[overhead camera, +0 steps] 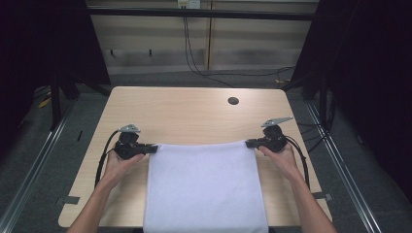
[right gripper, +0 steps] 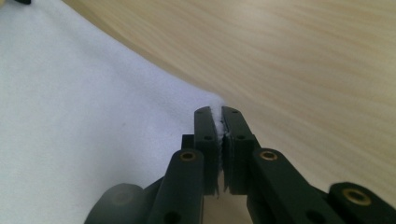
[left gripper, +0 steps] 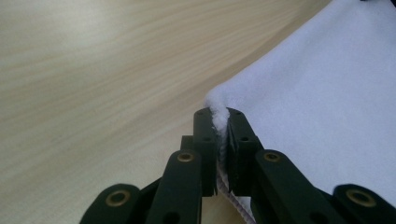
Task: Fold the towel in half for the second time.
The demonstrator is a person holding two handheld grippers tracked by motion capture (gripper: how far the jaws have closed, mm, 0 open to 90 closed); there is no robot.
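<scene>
A white towel [overhead camera: 204,187] lies spread flat on the wooden table [overhead camera: 184,114], its near edge hanging over the table's front. My left gripper [overhead camera: 154,149] is shut on the towel's far left corner [left gripper: 218,108]. My right gripper [overhead camera: 248,143] is shut on the far right corner [right gripper: 216,122]. In both gripper views the jaws stand pressed together with the fluffy cloth pinched between them. The far edge of the towel runs taut and straight between the two grippers. The towel [left gripper: 327,93] stretches away to the right in the left gripper view and the towel [right gripper: 70,116] to the left in the right gripper view.
A round cable hole [overhead camera: 233,101] sits in the table's far right part. Bare tabletop extends beyond the towel and to either side. Black curtains and metal floor rails flank the table; cables run along the floor behind it.
</scene>
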